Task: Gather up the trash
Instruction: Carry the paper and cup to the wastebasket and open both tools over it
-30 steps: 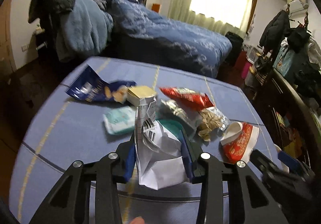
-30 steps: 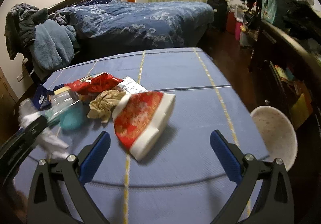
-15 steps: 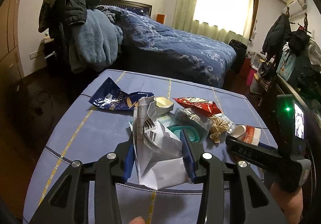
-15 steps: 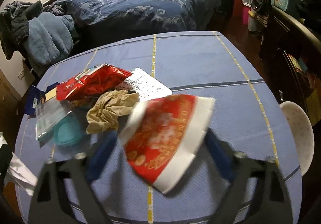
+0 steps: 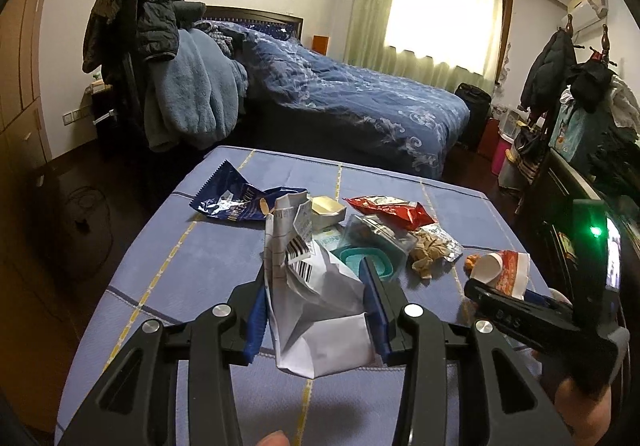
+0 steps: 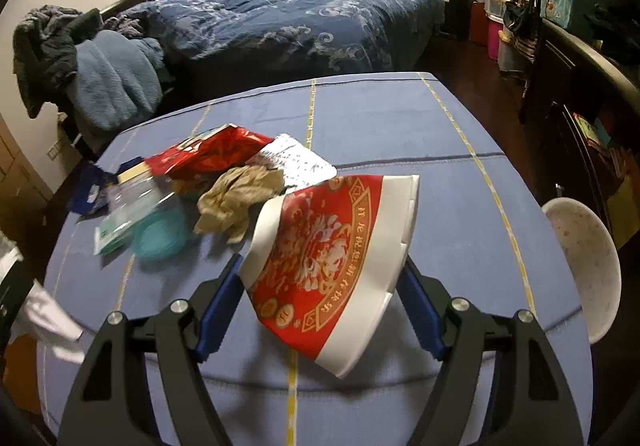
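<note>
Between the blue fingers of the left claw, low in the left wrist view, a crumpled white paper bag with barcode labels is clamped, the jaws closed only as far as the bag's bulk allows. At the lower centre of the right wrist view, the right claw is closed partway on a red and white paper cup, which is held tilted, rim toward the upper right, and appears lifted off the blue tabletop. Left on the tabletop, at mid-frame in the left wrist view, are a blue snack wrapper, a red snack wrapper, a teal container and a crumpled brown paper. The step in hand is judged to be the pick-up of two pieces of trash at once, with most pieces not yet collected. No bin is seen in either view, so the next move calls for both loads to be carried to wherever trash is gathered and released there.
</note>
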